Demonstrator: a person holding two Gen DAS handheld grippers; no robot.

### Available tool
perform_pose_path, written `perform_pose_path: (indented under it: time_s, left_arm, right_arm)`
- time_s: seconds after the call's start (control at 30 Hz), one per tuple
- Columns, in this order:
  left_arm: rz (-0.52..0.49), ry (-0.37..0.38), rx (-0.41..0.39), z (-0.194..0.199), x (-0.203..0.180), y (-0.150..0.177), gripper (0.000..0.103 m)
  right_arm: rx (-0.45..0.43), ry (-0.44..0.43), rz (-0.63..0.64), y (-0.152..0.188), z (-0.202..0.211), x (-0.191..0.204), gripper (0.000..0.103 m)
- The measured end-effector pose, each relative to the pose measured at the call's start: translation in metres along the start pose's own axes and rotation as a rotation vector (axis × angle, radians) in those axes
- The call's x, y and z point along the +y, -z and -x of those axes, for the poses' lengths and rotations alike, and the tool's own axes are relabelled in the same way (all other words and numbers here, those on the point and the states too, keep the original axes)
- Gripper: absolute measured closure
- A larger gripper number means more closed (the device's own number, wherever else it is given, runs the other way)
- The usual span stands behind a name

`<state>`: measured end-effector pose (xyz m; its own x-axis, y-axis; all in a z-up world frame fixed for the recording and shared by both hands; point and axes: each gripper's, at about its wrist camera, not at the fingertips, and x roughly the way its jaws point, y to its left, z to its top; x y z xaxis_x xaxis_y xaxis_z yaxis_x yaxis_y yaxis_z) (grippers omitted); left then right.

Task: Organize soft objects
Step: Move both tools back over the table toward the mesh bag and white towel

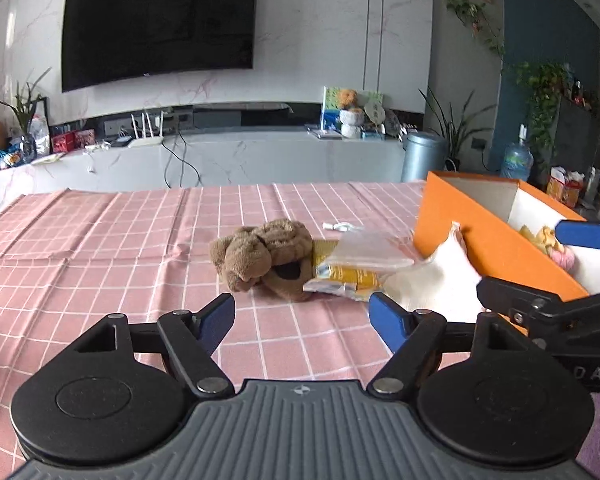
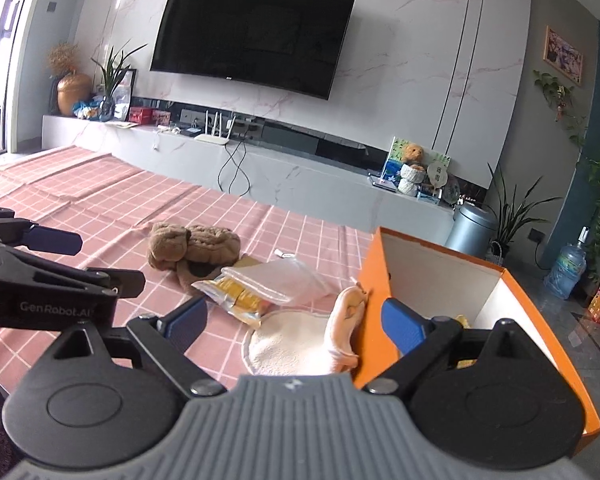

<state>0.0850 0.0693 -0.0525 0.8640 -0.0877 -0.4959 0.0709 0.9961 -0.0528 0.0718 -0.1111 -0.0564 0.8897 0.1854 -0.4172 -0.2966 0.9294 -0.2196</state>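
Left wrist view: the left gripper (image 1: pixel 302 316) fills the bottom of the frame, its two blue fingers (image 1: pixel 388 320) spread wide with nothing between them, only pink checked tablecloth (image 1: pixel 80 248). Above the gap, at frame centre, lies one brown plush item (image 1: pixel 266 254), bunched up. To its right, touching it, sits one clear plastic packet (image 1: pixel 356 264) with yellow contents, and further right one white fluffy cloth (image 1: pixel 440 276) leans against the wall of one orange box (image 1: pixel 496 236) at the right edge. One small white object (image 1: pixel 337 226) lies on the cloth just above the packet. Inside the box, soft things in yellow and pink show, too hidden to count. The right gripper (image 1: pixel 580 260) reaches in from the right edge over the box, one blue finger high, the other arm low, standing wide apart.

Right wrist view: the right gripper (image 2: pixel 296 320) occupies the bottom, jaws wide and empty; its right finger (image 2: pixel 404 324) overlaps the orange box (image 2: pixel 540 320), its left one hangs over the tablecloth (image 2: pixel 100 200). Between them lies the white fluffy cloth (image 2: pixel 288 340) with a peach edge against the box. Above it, the packet (image 2: pixel 260 284), then the brown plush item (image 2: pixel 192 246) at centre left. The left gripper (image 2: pixel 72 260) enters at the left edge, also spread wide.
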Motion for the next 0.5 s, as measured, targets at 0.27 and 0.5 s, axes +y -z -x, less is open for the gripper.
perform_pose_path:
  time_s: [0.27, 0.5]
  left_arm:
    - [0.023, 0.024, 0.057, -0.017, 0.013, 0.001, 0.026]
    - [0.047, 0.073, 0.101, -0.042, 0.021, -0.013, 0.031]
  right_arm:
    - [0.069, 0.003, 0.045, 0.0, -0.033, 0.005, 0.018]
    - [0.102, -0.017, 0.091, -0.014, -0.073, 0.01, 0.036]
